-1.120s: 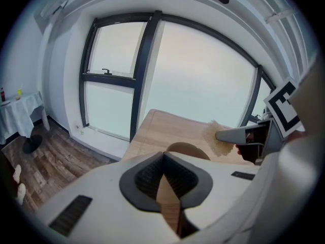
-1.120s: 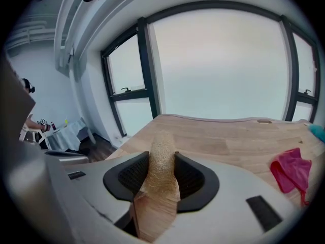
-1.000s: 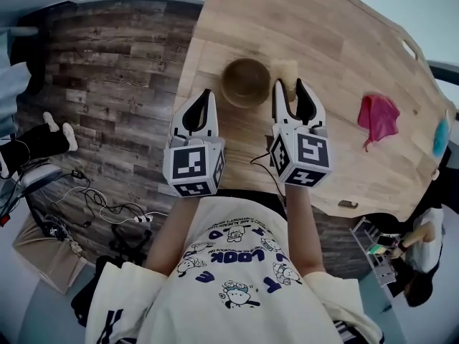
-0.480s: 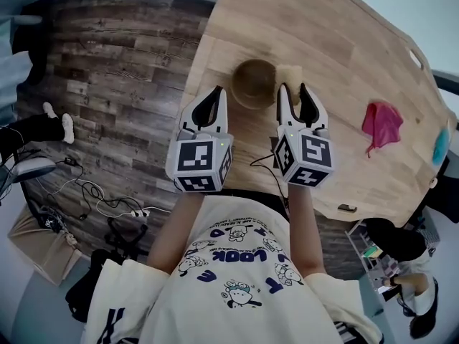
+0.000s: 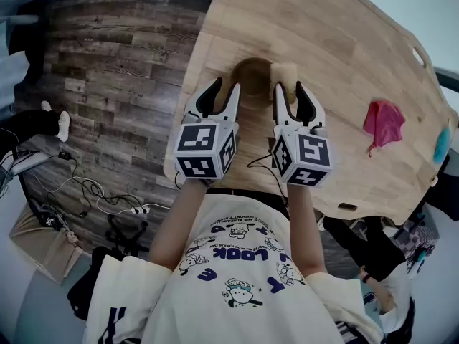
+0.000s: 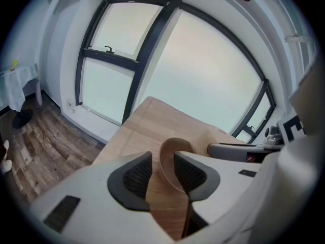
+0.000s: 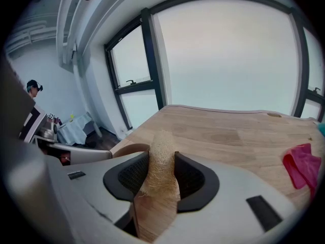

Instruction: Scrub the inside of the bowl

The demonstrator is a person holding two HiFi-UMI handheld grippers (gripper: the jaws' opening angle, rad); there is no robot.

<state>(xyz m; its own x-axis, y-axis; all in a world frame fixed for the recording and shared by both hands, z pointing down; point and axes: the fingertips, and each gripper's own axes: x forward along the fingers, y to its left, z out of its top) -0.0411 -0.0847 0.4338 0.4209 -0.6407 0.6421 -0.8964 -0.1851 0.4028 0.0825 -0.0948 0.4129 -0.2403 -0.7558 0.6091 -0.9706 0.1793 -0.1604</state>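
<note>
The left fingers [image 6: 136, 178], just opening, frame the bowl [image 6: 171, 154] rim ahead; the right fingers [image 7: 192, 179] pinch the sponge [image 7: 160, 161] beside it.

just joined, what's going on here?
A person works two handheld grippers over a wooden table. The right gripper is clamped on a loofah scrubber, just beside the wooden bowl. The left gripper has just been opening its jaws; the bowl's rim shows between them, ungripped. The scrubber is not yet inside the bowl.
</note>
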